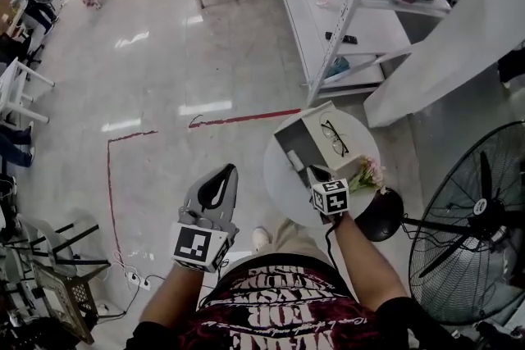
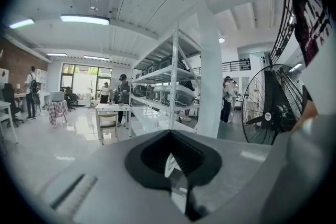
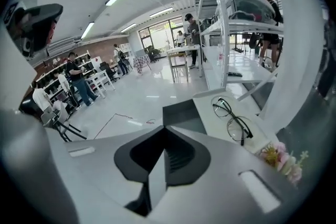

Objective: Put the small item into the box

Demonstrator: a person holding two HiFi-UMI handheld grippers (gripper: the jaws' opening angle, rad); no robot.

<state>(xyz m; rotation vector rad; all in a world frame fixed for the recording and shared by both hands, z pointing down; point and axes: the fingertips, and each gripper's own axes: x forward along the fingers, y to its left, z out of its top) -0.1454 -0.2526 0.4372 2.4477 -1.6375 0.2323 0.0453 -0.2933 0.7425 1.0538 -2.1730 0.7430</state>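
Above small round white table (image 1: pixel 283 186) | right gripper (image 3: pixel 165 134) jaws together, nothing held | left gripper (image 2: pixel 169 139) likewise, off aside | risk: clipping black-framed glasses (image 1: pixel 334 137) on lid of white open box (image 1: pixel 289 145), knocking them off.

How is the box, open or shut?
Open: the box shows its dark hollow inside, and the glasses lie on the white flap beside it.

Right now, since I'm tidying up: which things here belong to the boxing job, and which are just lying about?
Job: box; right gripper, shut, empty; perhaps the glasses on the box's white flap.
Lying about: flowers; fan.
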